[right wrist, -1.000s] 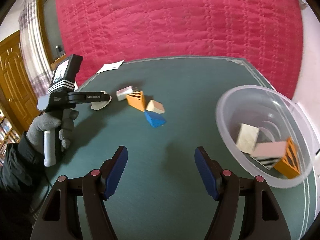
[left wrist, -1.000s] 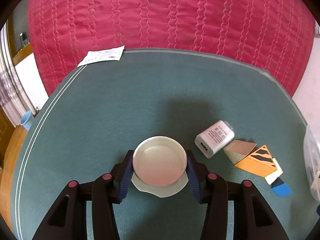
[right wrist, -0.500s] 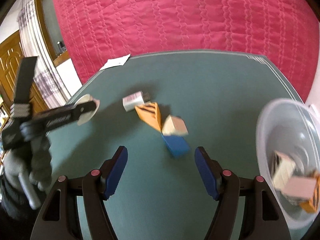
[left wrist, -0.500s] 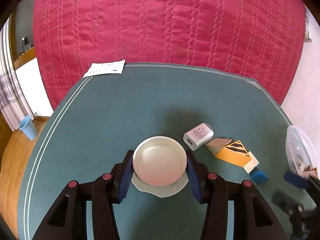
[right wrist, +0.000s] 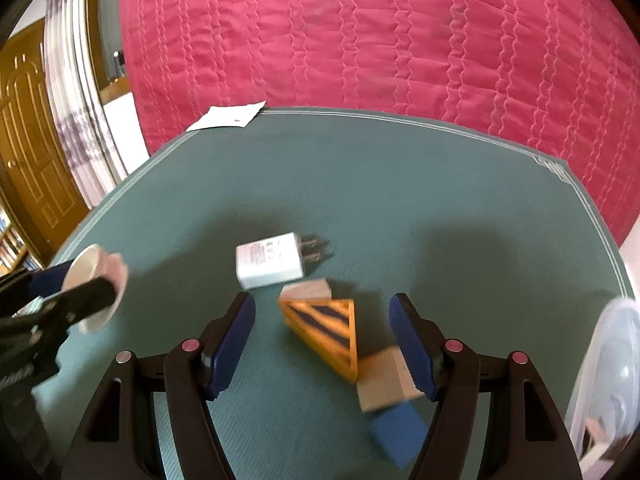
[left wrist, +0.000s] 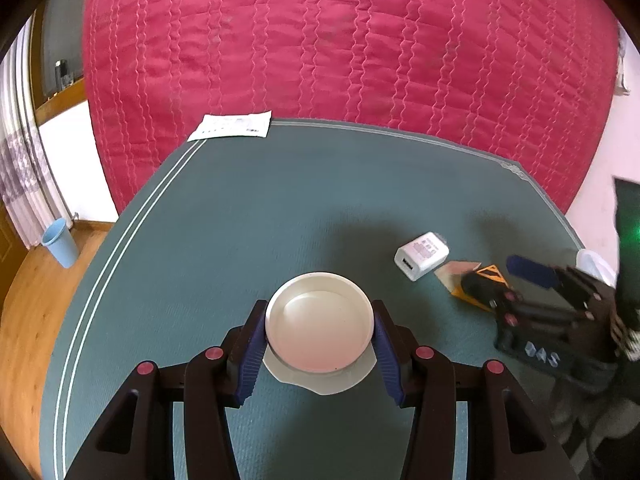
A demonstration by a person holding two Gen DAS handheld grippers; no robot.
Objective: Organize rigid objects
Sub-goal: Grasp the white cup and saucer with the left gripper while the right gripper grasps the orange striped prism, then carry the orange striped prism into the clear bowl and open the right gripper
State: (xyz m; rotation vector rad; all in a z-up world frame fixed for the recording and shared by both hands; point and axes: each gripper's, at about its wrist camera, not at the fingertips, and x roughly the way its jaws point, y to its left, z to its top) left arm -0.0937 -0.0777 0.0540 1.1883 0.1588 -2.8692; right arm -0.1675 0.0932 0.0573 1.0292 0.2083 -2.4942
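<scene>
My left gripper (left wrist: 319, 338) is shut on a small round white dish (left wrist: 319, 322) and holds it just above the green mat; the dish also shows at the left of the right wrist view (right wrist: 94, 276). My right gripper (right wrist: 322, 332) is open and hangs over a group of blocks: an orange block with dark stripes (right wrist: 326, 328), a pale pink block (right wrist: 306, 290) behind it, a tan block (right wrist: 384, 384) and a blue block (right wrist: 396, 432). A white USB charger (right wrist: 268, 265) lies just beyond them. In the left wrist view the right gripper (left wrist: 520, 280) covers part of the blocks.
A clear plastic bowl (right wrist: 608, 376) holding blocks stands at the mat's right edge. A paper slip (left wrist: 232, 126) lies at the mat's far edge against the red quilt (left wrist: 340, 48). A blue cup (left wrist: 60, 242) stands on the wooden floor to the left.
My right gripper has swung left from the clear bowl and forward until it is over the blocks. My left gripper has kept hold of the dish and has backed away from the charger and blocks.
</scene>
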